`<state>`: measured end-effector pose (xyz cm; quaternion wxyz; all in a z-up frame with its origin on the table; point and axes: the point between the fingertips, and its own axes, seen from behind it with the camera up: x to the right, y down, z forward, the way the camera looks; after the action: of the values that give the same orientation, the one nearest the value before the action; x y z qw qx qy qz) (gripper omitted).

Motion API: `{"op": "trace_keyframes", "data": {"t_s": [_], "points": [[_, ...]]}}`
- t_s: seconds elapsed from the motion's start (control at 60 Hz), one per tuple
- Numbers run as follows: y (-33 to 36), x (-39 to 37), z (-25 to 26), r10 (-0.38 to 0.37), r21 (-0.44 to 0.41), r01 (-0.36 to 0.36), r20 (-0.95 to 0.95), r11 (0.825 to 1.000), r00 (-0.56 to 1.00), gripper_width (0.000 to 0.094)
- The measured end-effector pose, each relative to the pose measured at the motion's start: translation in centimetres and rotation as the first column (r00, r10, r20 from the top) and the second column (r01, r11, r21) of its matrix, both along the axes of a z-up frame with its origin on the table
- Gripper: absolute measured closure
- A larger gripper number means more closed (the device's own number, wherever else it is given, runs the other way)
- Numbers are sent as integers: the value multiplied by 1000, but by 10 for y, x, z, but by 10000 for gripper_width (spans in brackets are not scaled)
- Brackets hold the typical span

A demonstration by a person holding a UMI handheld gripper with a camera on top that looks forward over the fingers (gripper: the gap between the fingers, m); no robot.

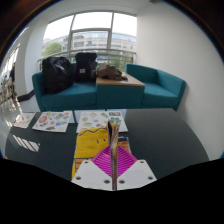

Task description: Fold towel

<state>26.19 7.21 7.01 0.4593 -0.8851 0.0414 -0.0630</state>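
Observation:
A yellow and orange patterned towel (pixel 92 140) lies on the dark table (pixel 170 135), just ahead of the fingers. My gripper (pixel 114 168) is shut, and its pink pads (pixel 100 160) press together on a thin edge of the towel. That pinched edge (pixel 116 128) stands up from between the fingertips, above the rest of the cloth. The part of the towel under the fingers is hidden.
Printed sheets (pixel 52 121) and a small card (pixel 22 120) lie on the table's left side. Beyond the table stands a teal sofa (pixel 150 85) with dark bags (pixel 57 72) on it, below large windows (pixel 92 35).

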Motion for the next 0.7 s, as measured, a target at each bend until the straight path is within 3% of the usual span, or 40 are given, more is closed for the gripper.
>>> {"op": "trace_keyframes", "data": {"t_s": [0.067, 0.117, 0.15, 0.267, 0.383, 0.417, 0.583, 0.7], "points": [[-2, 47, -21, -87, -14, 88, 48, 996, 995, 783], [-5, 76, -30, -126, -22, 129, 113, 991, 986, 773], [-7, 89, -35, -136, -28, 142, 144, 989, 980, 762], [-14, 92, -25, -136, -1, 137, 119, 991, 984, 575], [-22, 55, 25, -92, 83, 88, 46, 993, 995, 208], [-26, 45, 42, -77, 113, 72, 39, 991, 996, 146], [-63, -28, 113, 1, 221, 3, -17, 975, 1000, 119], [-100, -82, 137, 63, 238, -48, -56, 970, 996, 121]]}}
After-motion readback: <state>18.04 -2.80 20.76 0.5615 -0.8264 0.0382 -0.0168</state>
